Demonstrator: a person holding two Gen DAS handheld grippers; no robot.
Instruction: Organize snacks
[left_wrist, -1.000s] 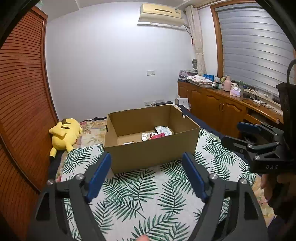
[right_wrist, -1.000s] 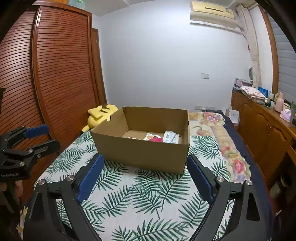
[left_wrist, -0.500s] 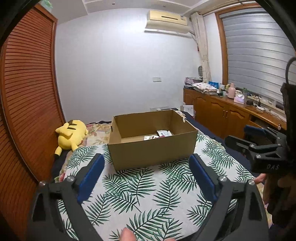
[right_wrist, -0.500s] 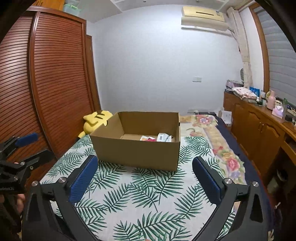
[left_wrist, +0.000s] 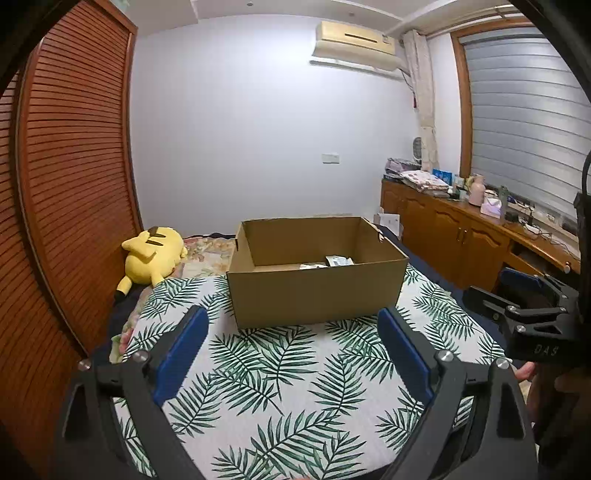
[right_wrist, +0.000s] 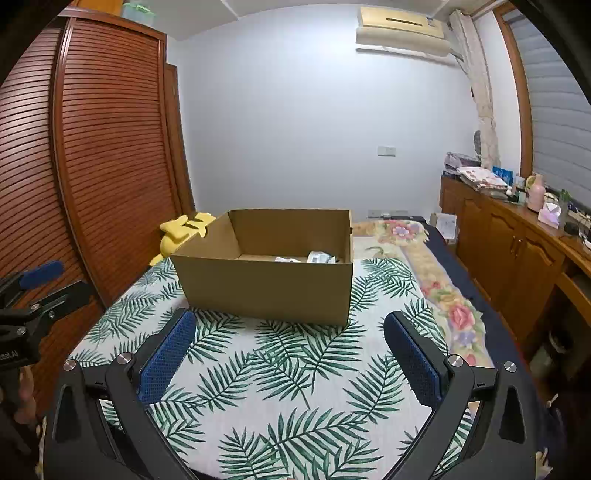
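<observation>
An open brown cardboard box (left_wrist: 317, 291) (right_wrist: 266, 286) stands on a bed with a palm-leaf cover (left_wrist: 280, 373) (right_wrist: 280, 373). A few snack packets (left_wrist: 334, 261) (right_wrist: 320, 257) lie on the box floor, mostly hidden by its near wall. My left gripper (left_wrist: 291, 334) is open over the cover, short of the box, with nothing between its blue pads (left_wrist: 181, 354). My right gripper (right_wrist: 288, 334) is likewise open and empty, just before the box. Each gripper also shows at the other view's edge: the right gripper (left_wrist: 532, 306), the left gripper (right_wrist: 33, 291).
A yellow plush toy (left_wrist: 153, 256) (right_wrist: 181, 234) lies left of the box against a slatted wooden wardrobe (left_wrist: 70, 192). A wooden sideboard (left_wrist: 469, 236) with clutter runs along the right wall. A floral blanket (right_wrist: 439, 280) covers the bed's right side.
Both grippers have drawn back from the box, which now looks smaller and farther. Both pairs of jaws stand wider than a second ago.
</observation>
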